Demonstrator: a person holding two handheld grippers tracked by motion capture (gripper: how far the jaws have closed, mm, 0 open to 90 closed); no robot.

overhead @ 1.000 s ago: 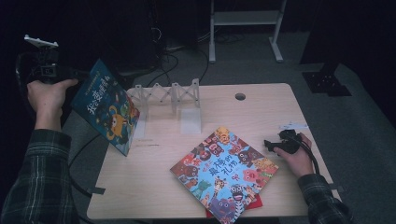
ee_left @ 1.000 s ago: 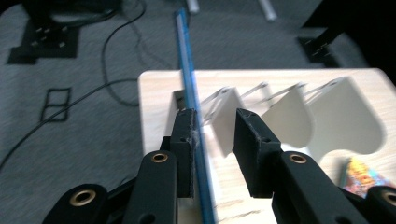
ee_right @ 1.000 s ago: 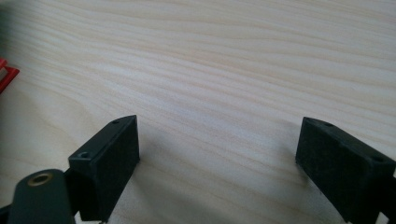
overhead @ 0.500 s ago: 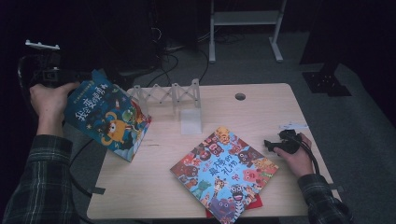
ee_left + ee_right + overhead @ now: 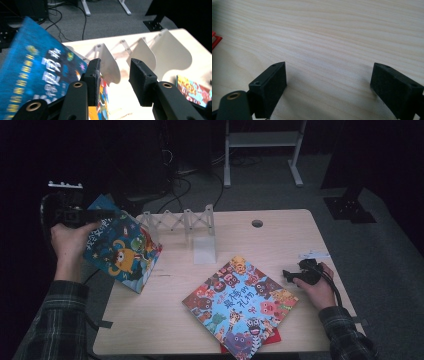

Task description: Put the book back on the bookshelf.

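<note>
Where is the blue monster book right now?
In the high view the blue monster book is at the table's left edge, tilted, just left of the white rack, by the left gripper; the left gripper view shows it outside the left-hand jaw.

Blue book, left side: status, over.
Left claw just opening, nothing between jaws. Right claw open, empty. Blue book tilted at table's left edge. White rack beyond, slots empty.

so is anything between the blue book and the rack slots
Nothing visible. The blue book tilts at the table's left edge, beside the left tongs, whose jaws have just been opening. The white rack stands just to its right, with empty slots and no object between them.
</note>
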